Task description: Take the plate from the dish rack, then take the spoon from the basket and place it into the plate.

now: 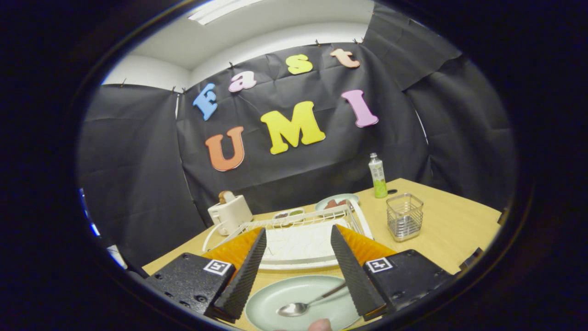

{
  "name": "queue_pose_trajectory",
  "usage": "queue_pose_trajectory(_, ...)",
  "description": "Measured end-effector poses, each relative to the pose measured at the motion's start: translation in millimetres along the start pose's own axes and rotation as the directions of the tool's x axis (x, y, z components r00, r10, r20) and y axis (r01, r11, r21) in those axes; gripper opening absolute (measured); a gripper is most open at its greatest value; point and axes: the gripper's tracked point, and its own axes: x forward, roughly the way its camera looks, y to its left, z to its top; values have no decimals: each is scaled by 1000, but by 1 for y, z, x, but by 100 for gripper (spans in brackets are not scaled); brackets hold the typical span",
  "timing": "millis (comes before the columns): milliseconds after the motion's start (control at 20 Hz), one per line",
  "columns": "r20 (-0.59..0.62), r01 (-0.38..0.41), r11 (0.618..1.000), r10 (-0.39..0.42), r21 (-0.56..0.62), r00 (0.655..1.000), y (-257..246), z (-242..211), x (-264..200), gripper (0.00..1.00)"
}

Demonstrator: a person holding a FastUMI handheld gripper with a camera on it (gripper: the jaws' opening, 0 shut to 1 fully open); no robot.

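In the gripper view, the gripper is held above the wooden surface and tilted downward and forward, so that its two fingers reach out over the near edge of the surface. The jaws stand wide apart and clasp nothing. Below and between them lies a pale green plate, flat on the surface. The spoon rests in the plate, its bowl midway between the jaws and its handle slanting up toward the right jaw, where its end passes behind that finger. A fingertip of the person shows just below the spoon, at the near rim of the plate.

Just ahead of the jaws sits the white wire dish rack on its white tray, its length spanning the gap between the two fingers. Beyond the rack and off to the left of the left jaw stands a white toaster with bread in its slot. Beyond the rack's far edge are a small dish and a second pale plate with reddish food on it. To the right of the right jaw, apart from the rack, stands the wire mesh basket. Farther beyond it, near the black cloth wall, is a bottle with a green label.
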Motion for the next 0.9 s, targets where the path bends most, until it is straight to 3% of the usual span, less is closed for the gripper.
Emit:
queue_pose_trajectory(450, 94, -24, 988, 39, -152, 995, 7, 44, -30, 98)
queue_pose_trajectory(900, 191, 108, 962, -61, -250, 980, -27, 66, -83, 98)
